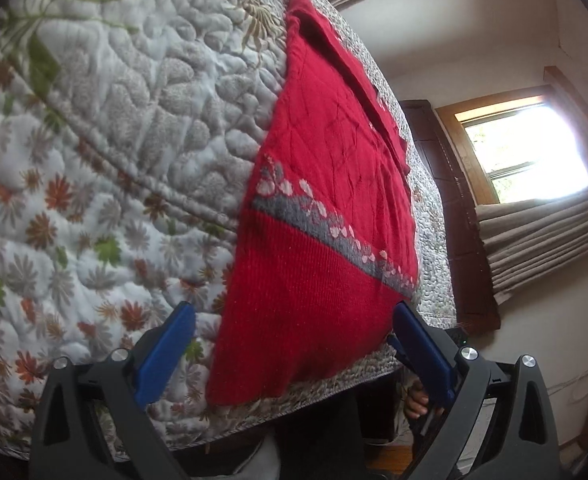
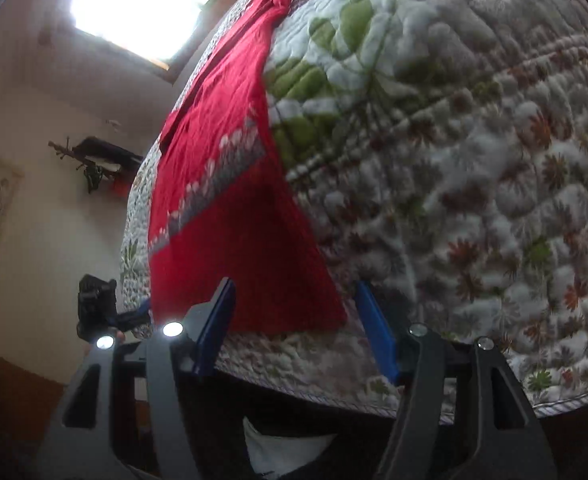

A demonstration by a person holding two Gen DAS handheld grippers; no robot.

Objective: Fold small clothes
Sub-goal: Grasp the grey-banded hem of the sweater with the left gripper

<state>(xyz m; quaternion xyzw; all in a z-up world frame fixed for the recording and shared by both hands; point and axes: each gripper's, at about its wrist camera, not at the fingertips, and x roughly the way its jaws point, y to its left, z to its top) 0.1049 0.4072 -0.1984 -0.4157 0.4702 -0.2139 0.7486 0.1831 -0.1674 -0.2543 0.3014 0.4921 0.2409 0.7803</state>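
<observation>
1. Blue fingers (image 1: 165, 356) of the left claw (image 1: 294, 344) fill the foreground, spread wide and gripping nothing; the right claw (image 2: 294, 320) is released too, its jaws apart and empty.
2. Where's the garment? A red sweater (image 1: 334, 184) lies flat on the quilted bed (image 1: 113, 140), its ribbed hem close to the bed's near edge.
3. Left claw hovers just before that hem, one finger at each side of it, not touching as far as I can tell.
4. Right claw sits near the hem's right corner (image 2: 334, 316), and its left finger overlaps the red cloth in view.
5. Risk, as I judge it: jaws closing too deep could pinch the quilt along with the knit, dragging both.
6. Another risk: grabbing only the top layer would leave the back behind and spoil the fold.
7. Uneven lifts from the two sides could skew the sweater.
</observation>
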